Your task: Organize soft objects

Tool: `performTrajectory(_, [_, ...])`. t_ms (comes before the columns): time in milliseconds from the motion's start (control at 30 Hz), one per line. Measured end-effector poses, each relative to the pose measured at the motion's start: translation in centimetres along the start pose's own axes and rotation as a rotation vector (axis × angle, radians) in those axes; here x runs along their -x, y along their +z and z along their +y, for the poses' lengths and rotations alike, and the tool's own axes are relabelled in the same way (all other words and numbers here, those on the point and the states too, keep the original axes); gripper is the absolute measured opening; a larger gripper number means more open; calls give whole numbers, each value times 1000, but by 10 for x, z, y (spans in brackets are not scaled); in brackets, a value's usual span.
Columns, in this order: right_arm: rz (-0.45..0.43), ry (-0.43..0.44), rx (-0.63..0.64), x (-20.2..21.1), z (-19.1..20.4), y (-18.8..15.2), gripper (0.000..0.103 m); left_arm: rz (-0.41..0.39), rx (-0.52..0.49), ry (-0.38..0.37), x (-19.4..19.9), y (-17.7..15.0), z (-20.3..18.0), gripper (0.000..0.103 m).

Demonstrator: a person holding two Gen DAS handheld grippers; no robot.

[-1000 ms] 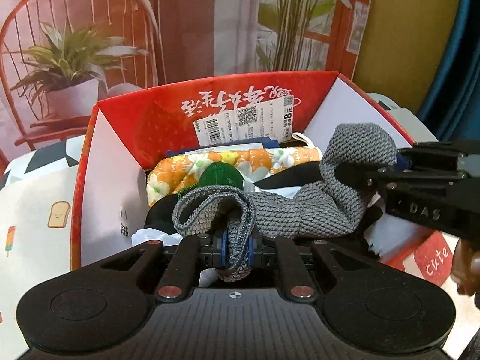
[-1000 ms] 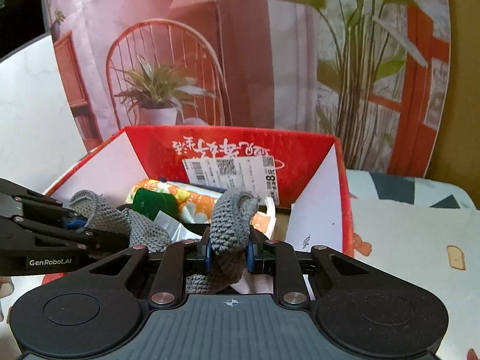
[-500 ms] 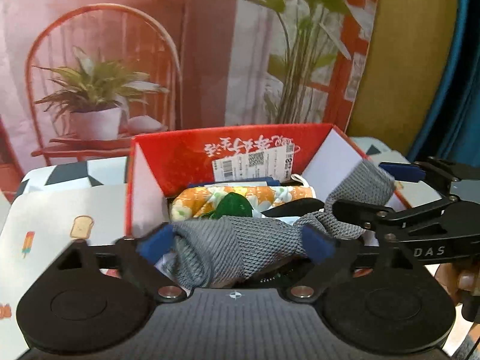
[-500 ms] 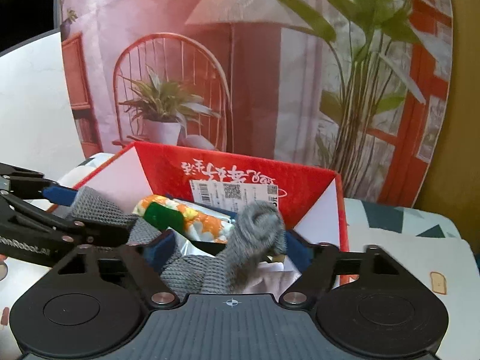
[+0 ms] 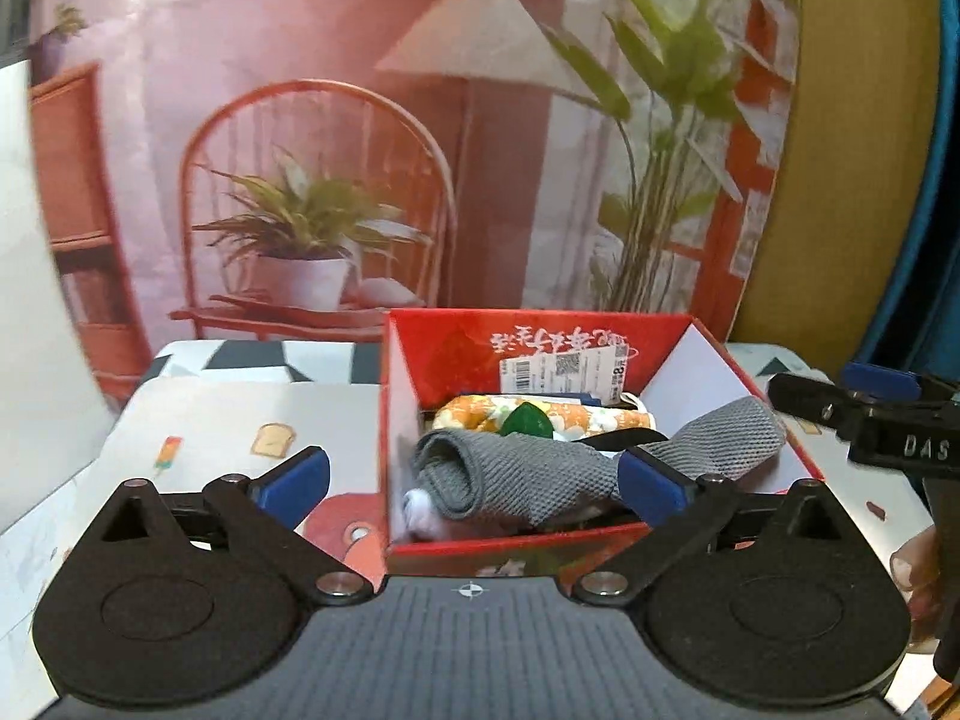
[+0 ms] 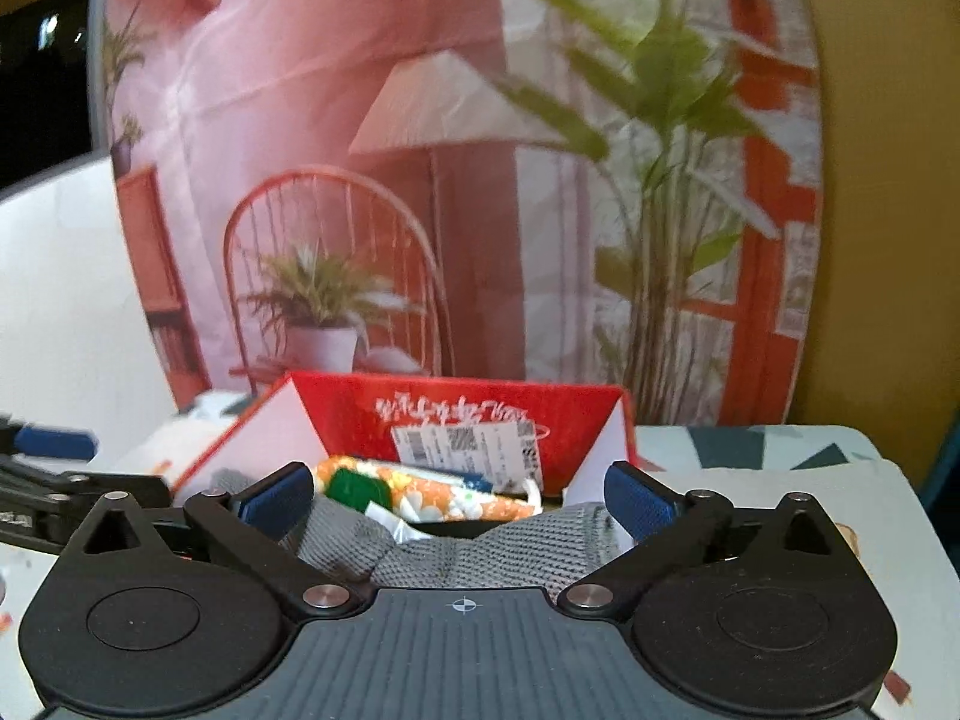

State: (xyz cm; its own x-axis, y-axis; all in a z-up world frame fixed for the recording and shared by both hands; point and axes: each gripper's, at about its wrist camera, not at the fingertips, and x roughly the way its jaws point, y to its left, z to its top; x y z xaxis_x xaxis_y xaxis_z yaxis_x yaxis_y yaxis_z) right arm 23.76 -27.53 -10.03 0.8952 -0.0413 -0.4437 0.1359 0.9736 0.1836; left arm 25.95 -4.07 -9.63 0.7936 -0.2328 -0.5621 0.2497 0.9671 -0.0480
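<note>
Left hand-held gripper (image 5: 474, 480): jaws spread wide, blue pads (image 5: 651, 483) far apart, nothing clamped, pointing forward and level. Right hand-held gripper (image 6: 459, 495): jaws also wide apart, blue pads (image 6: 636, 504) clear of any grasp, level and forward. In the left view the right one shows at the far right edge, side-on, with the person's fingers (image 5: 912, 570) wrapped at its handle. In the right view the left one sits at the left edge.

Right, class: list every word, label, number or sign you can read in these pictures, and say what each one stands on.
"DAS": white letters on the right gripper, cut off at the frame edge.
"8": on the white sticker on the red box; its barcode, QR code and small print are too blurred.
White script on the box's back wall: upside down, unreadable.
</note>
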Motion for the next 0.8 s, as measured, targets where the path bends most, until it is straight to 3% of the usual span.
performTrajectory(133, [-26,-56,-27,26,3,3,103,-37,-23,103,34,-5,-2,103])
performTrajectory(233, [-44,-50,-46,48,7,5,103,-60,-26,172,62,-5,-2,103])
performTrajectory(400, [-84,3,-67,94,20,8,103,-96,53,157,118,-5,7,103])
performTrajectory(800, [-196,5,4,222,73,6,103,-195,43,208,234,-28,-8,103])
